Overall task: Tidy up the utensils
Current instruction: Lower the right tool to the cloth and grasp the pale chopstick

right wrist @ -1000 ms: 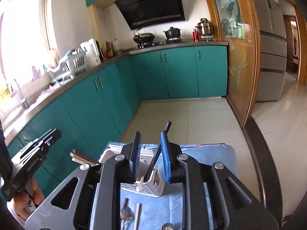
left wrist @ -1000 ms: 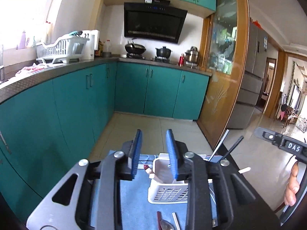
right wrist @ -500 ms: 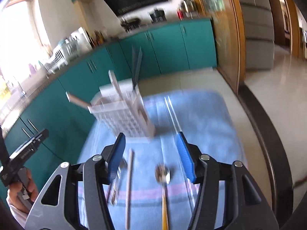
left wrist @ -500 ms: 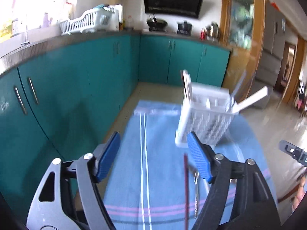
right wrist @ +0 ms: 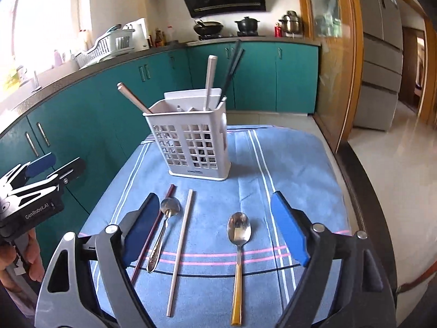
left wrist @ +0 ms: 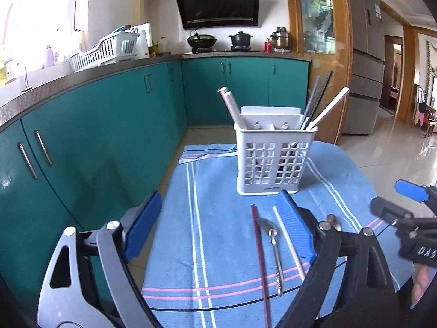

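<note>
A white slotted utensil holder [right wrist: 195, 139] stands on a blue striped cloth [right wrist: 286, 164] and holds several chopsticks. In front of it lie a dark red chopstick [right wrist: 153, 227], a silver spoon [right wrist: 164, 227], a white chopstick [right wrist: 180, 248] and a gold-handled spoon [right wrist: 238, 248]. My right gripper [right wrist: 215, 229] is open and empty above the white chopstick and the gold-handled spoon. My left gripper [left wrist: 218, 229] is open and empty over the cloth, left of the holder [left wrist: 273, 158]; the dark red chopstick [left wrist: 260, 262], silver spoon [left wrist: 273, 251] and white chopstick [left wrist: 288, 243] lie by its right finger.
Teal kitchen cabinets [left wrist: 95, 136] run along the left and back, with a dish rack [left wrist: 106, 49] on the counter. A wooden-framed glass door [right wrist: 336, 63] and a fridge [right wrist: 382, 54] stand to the right. The table's dark edge [right wrist: 363, 180] runs along the right side.
Both grippers have opened wide and dropped from above the holder to low over the cloth in front of it. The views have steadied after the blur.
</note>
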`<state>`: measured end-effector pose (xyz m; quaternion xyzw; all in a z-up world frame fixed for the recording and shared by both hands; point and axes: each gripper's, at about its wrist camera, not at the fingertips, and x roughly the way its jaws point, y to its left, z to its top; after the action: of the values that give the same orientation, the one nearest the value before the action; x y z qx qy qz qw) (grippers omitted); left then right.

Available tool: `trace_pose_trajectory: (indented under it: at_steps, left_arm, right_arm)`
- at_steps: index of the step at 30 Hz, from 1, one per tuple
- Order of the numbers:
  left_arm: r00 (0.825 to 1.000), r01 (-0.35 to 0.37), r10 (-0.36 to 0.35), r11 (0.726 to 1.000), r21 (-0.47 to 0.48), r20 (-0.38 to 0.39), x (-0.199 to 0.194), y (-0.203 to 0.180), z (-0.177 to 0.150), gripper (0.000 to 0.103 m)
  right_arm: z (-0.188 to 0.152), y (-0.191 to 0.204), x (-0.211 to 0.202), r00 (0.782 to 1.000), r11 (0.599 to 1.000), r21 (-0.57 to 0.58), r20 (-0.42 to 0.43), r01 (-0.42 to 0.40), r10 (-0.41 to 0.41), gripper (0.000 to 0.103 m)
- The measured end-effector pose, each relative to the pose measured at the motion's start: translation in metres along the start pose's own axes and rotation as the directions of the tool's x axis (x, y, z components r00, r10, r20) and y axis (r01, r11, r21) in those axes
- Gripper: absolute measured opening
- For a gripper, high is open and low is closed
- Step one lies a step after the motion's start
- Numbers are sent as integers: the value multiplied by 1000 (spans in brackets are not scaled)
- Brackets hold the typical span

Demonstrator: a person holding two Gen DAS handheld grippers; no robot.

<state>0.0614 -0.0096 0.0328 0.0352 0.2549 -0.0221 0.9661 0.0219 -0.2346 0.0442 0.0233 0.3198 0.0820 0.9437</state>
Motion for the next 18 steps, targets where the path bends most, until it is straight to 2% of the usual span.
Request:
trace_pose_trajectory:
  at_steps: [8, 11, 15, 17, 18]
  left_arm:
    - [1000, 7, -8, 999, 34, 12, -1, -14, 1, 88]
    - [1000, -13, 12, 999, 51, 1, 4, -18, -1, 89]
    - [998, -49, 50, 998, 50, -27, 12, -12, -7, 89]
    - [997, -69, 70, 997, 37, -41, 15, -6, -10, 89]
    - [996, -77, 78, 997, 25, -53, 17, -1, -12, 89]
  right_arm:
    - [0, 0, 0, 1000, 1000, -2, -3, -15, 15, 82]
    - [-3, -2, 2, 1000, 1000, 3, -11, -15, 15, 83]
    - [-14, -3, 19, 995, 1000, 4, -95, -26, 26, 82]
    - [-22, 1, 31, 988, 999, -4, -145, -48, 47, 73]
    - [-26, 5, 38, 983, 998, -12, -177, -59, 56, 65]
